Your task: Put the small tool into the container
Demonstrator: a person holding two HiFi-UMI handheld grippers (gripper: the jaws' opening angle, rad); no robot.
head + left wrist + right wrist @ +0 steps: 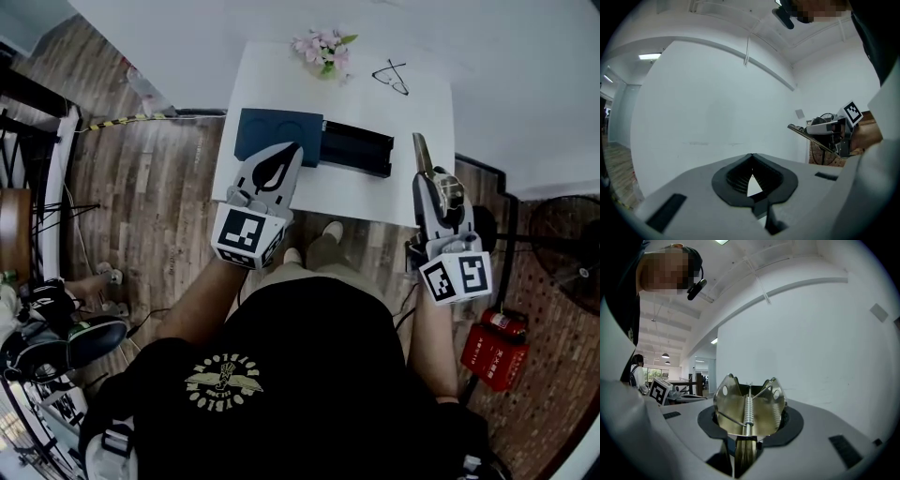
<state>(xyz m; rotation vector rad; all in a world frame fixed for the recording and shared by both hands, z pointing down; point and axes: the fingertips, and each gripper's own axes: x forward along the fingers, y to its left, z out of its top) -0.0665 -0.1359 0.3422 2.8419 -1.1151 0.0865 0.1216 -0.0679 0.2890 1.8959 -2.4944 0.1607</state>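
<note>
1. My right tool (431, 183) is clamped on the brass spring clip (749, 408). The jaws stand partway apart, with the clip's coil spring and winged plates filling the gap between the pads.
2. The clip's long axis runs along the jaws. Its narrow end sticks out past the tool tips, level and pointing away from me over the near edge of the white tabletop (281, 80).
3. My left tool (751, 157) has its jaws together at the tips, with nothing between them.
4. The container (356, 150), a black open box, lies ahead and left of the right tool, between the two tools' tips.
5. A dark blue flat piece (272, 131) touches the box's left end, just beyond the left tool's tip.
6. Farther ahead, flowers (323, 49) and glasses (394, 77) sit by the tabletop's far edge.
</note>
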